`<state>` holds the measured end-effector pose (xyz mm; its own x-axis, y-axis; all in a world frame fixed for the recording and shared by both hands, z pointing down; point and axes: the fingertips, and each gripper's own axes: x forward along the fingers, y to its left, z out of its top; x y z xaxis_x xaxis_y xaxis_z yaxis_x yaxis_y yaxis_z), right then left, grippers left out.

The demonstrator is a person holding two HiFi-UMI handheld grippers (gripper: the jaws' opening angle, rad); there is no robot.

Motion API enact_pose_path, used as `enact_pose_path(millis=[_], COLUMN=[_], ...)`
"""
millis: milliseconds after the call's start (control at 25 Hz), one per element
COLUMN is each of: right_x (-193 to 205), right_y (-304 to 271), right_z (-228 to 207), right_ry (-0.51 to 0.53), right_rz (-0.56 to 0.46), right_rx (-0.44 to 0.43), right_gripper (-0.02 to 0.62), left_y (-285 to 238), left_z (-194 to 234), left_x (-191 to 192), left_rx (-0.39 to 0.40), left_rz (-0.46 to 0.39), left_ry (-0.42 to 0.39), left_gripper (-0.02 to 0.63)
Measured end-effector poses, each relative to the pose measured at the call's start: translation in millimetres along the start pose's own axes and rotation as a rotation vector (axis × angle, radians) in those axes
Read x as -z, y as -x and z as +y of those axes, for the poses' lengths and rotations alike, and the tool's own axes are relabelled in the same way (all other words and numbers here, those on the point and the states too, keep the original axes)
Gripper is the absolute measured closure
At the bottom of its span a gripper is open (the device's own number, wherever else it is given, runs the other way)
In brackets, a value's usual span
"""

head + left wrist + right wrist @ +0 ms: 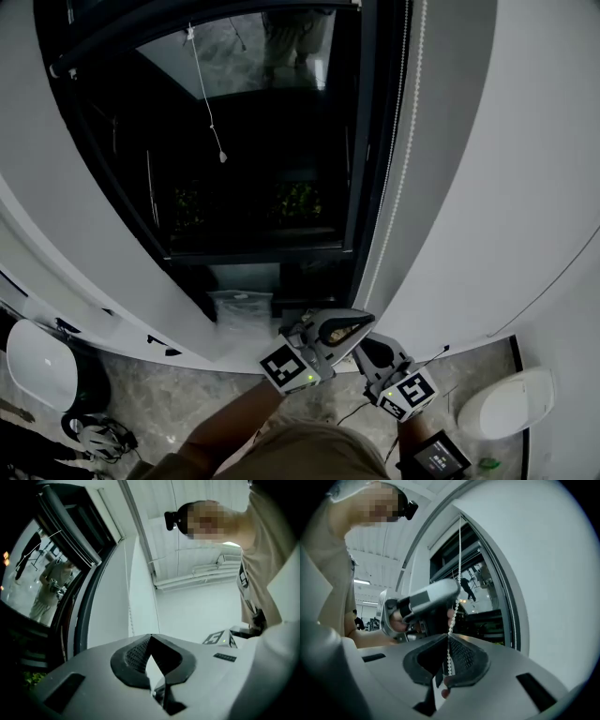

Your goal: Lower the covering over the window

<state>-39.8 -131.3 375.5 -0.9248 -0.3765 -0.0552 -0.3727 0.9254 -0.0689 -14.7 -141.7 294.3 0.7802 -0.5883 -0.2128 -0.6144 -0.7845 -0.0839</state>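
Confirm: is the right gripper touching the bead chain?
Touching. In the right gripper view the bead chain runs down between the closed jaws of the right gripper, pinched where their tips meet.

The floor (pixel 173 398) is mottled grey stone running along the foot of the white wall. At the left a white rounded thing (pixel 39 361) sits low against the wall, with a pale helmet-like object (pixel 94 436) just beside it. Well apart at the right lies another white rounded thing (pixel 506 401). A thin dark cable (pixel 354 410) trails across the stone between them.
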Motion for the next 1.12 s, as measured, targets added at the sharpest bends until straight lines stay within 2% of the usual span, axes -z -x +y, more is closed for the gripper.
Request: enact_pose_path(millis=[80,120,200,280,320,360,400,480,560,600,760,840,880,1000,1120], right_x=[-2.7,-1.4,1.4,1.4,1.3,1.6,2.0,2.3,1.9,1.9,-0.6,-16.6,-28.3,-57.0,-61.7], right_y=[7.9,12.2,17.6,16.9,15.6,14.6,13.8,12.6,10.9,10.3,16.8,25.8,29.8,29.1,17.3], right_z=[-5.3,-9.7,-15.4,-14.2,-12.2,-9.7,-7.0,-2.5,0.5,2.0,9.1,6.5,3.5,-3.5,-7.0], right_ry=[-0.003,-0.009,-0.009,0.002,0.004,0.001,-0.006,-0.022,-0.027,-0.022,0.000,-0.039,-0.061,-0.078,-0.023], right_rz=[-0.011,-0.004,0.014,0.026,0.029,0.029,0.026,0.018,0.016,0.019,0.032,-0.025,-0.063,-0.136,-0.127], right_rx=[0.005,0.009,0.007,-0.006,-0.013,-0.020,-0.027,-0.038,-0.043,-0.047,-0.130,-0.171,-0.172,-0.109,-0.032], right_gripper=[0.580,0.581,0.581,0.581,0.581,0.581,0.581,0.581,0.581,0.581,0.574,0.404,0.396,0.397,0.408], left_y=[-0.3,2.8,12.6,18.7,18.2,16.0,13.0,7.9,5.5,5.7,9.9,12.6,14.6,19.8,23.3], left_z=[-6.5,-9.5,-8.6,1.9,8.3,13.7,17.4,19.6,16.8,14.7,3.5,-2.7,-4.7,-12.7,-27.7], left_x=[25.3,36.2,45.3,41.8,35.9,28.8,21.8,10.2,5.1,5.1,5.8,12.6,20.8,56.9,78.9], left_rx=[0.014,0.016,-0.003,-0.038,-0.053,-0.060,-0.058,-0.036,-0.011,-0.005,-0.009,-0.006,-0.005,0.011,0.039], left_rz=[0.064,0.062,0.016,-0.035,-0.058,-0.077,-0.089,-0.098,-0.084,-0.076,-0.058,-0.019,0.007,0.077,0.090], left_ry=[-0.015,0.005,0.049,0.043,0.051,0.061,0.068,0.084,0.092,0.085,0.020,0.008,0.001,-0.001,0.048], left_gripper=[0.592,0.592,0.592,0.588,0.545,0.456,0.428,0.430,0.570,0.584,0.588,0.589,0.589,0.589,0.589])
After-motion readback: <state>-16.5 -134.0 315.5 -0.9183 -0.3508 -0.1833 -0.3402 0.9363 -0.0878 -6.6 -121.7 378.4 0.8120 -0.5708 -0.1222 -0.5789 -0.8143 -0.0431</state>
